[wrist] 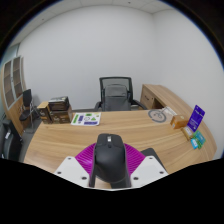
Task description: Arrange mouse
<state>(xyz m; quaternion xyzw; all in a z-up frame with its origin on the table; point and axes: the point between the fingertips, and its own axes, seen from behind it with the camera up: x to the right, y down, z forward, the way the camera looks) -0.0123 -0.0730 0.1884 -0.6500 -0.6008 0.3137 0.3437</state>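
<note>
Closest to my camera, the gripper [111,172] has its two white fingers [72,170] pressed in on a black mouse [111,158], one at each flank, so I read it as clamped on the mouse. The magenta pads [92,157] show along both sides of the mouse body and behind its front end, with no gap that I can make out. The mouse points away from me, scroll wheel toward the far side, and I cannot tell whether its underside touches the wooden desk [130,135] or sits just above it. Ahead of the fingers the desk surface runs bare for a stretch. Farther on, toward the left, a printed sheet [86,119] lies flat, and beyond it sits a stack of dark boxes [55,109]. Toward the right, near the desk's edge, a purple card [196,117] stands upright with a small teal item [197,138] beside it. Behind the desk stands a black office chair [117,94], and a white wall [90,50] closes off the room.
</note>
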